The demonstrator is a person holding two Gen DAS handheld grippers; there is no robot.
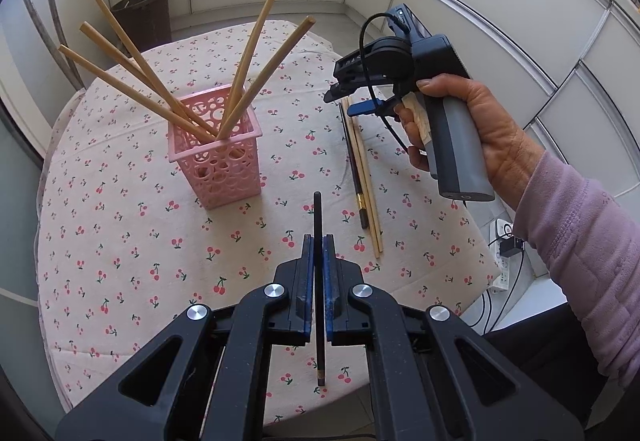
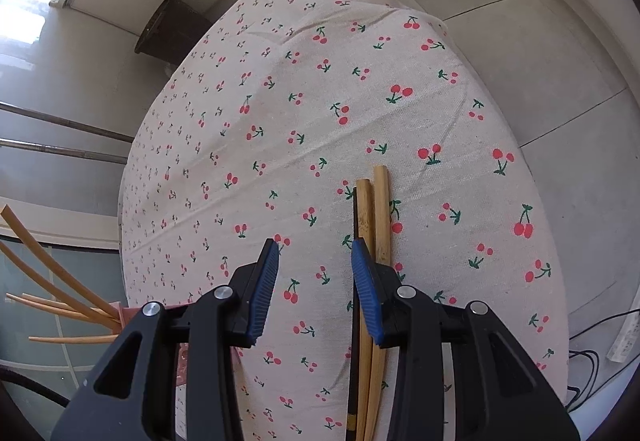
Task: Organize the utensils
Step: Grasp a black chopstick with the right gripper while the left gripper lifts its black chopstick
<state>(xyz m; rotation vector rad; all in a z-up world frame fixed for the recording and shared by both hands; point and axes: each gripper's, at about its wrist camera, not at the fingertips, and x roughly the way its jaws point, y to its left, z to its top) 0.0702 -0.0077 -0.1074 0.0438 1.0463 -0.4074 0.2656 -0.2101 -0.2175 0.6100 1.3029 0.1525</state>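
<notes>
My left gripper [image 1: 318, 241] is shut on a black chopstick [image 1: 318, 217], held upright above the table. A pink perforated holder [image 1: 218, 153] stands to its upper left with several wooden chopsticks [image 1: 136, 81] sticking out. Two wooden chopsticks [image 1: 366, 177] and one black chopstick [image 1: 354, 165] lie side by side on the cherry-print tablecloth [image 1: 120, 241]. My right gripper [image 2: 314, 253] is open and empty, low over the far ends of those lying wooden chopsticks [image 2: 378, 213] and the black one [image 2: 355, 217]. It also shows in the left wrist view [image 1: 352, 97], in a hand.
A dark waste bin [image 1: 144, 17] stands on the floor beyond the table. A power strip with cables [image 1: 506, 253] lies on the floor at the right. White cabinets surround the round table.
</notes>
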